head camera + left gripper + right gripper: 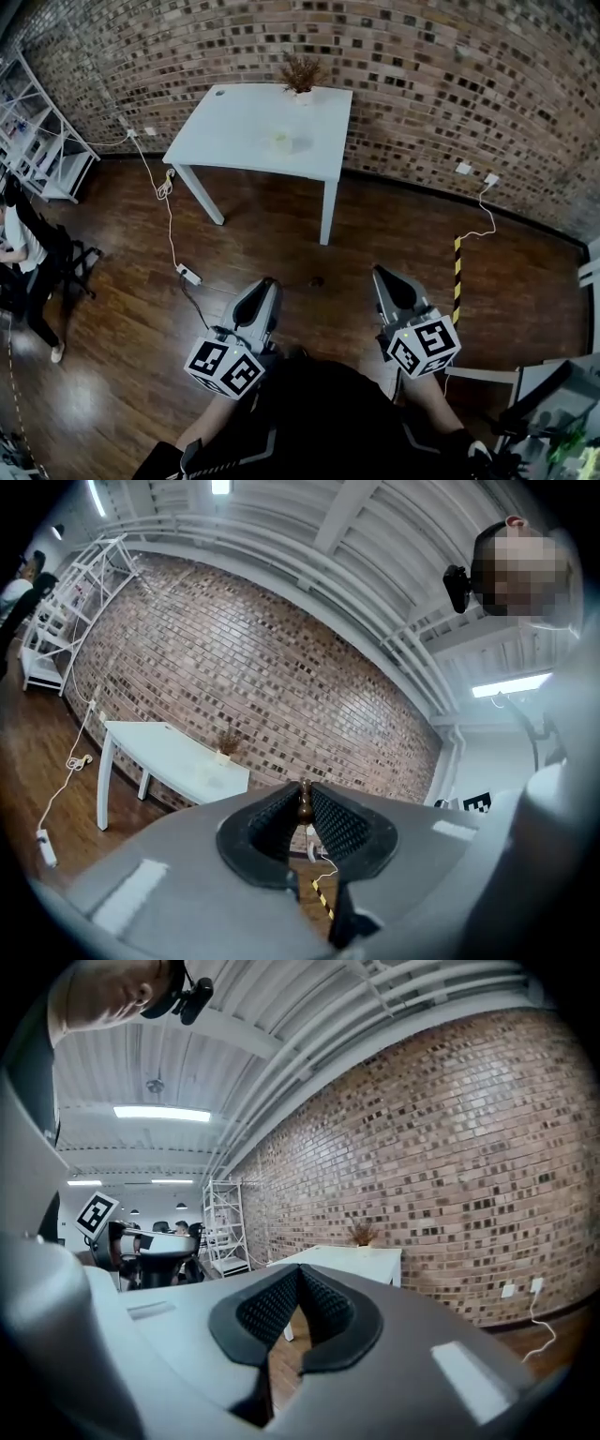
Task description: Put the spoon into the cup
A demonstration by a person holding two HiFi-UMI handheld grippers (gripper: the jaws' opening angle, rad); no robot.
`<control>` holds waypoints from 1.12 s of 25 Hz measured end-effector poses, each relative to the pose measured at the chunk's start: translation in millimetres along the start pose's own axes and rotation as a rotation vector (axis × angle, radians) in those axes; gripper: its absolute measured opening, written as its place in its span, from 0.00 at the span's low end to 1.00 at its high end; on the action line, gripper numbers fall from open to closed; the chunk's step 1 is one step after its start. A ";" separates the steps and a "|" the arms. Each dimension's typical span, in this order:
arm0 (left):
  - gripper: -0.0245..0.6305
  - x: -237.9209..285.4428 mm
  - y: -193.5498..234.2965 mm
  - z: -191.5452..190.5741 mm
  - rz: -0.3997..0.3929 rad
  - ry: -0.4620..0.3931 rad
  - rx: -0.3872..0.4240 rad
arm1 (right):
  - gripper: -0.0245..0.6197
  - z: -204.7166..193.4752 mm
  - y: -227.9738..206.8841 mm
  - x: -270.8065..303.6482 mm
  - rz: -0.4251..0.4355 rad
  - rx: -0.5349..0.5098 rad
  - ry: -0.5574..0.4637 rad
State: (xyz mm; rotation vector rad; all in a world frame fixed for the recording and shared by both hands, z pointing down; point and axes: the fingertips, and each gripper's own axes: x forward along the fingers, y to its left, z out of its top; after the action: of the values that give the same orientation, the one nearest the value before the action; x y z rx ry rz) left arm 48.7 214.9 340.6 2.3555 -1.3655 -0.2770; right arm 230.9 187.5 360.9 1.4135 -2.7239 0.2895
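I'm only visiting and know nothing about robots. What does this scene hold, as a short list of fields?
Place: room with brick wall and dark wooden floor
Table: white rectangular table, far ahead of both grippers
On table: small potted dry plant; small pale object, too small to identify
Left gripper: jaws closed on small brown knobbed piece, possibly the spoon's handle
Right gripper: jaws together, nothing between

White table (pixel 253 131) at twelve o'clock, dried potted plant (pixel 302 75) on its far edge, brick wall (pixel 450 84) behind, white shelving (pixel 42 141) at ten, seated person (pixel 19 248) at nine, striped tape (pixel 457 277) at three.
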 end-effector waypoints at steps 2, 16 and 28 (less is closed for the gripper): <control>0.09 -0.4 18.1 7.4 -0.007 0.000 -0.002 | 0.05 2.4 4.8 16.7 -0.010 0.000 0.003; 0.09 53.6 96.6 21.0 0.010 0.036 -0.047 | 0.05 -0.3 -1.4 112.8 0.021 0.003 0.049; 0.09 158.0 117.2 63.9 0.063 0.005 0.057 | 0.05 37.9 -69.9 196.7 0.118 -0.036 -0.013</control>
State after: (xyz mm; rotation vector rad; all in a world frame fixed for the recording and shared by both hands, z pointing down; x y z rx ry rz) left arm 13.0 11.2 338.9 2.3520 -1.4609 -0.2163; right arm 175.5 -17.3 360.6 1.2533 -2.8132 0.2369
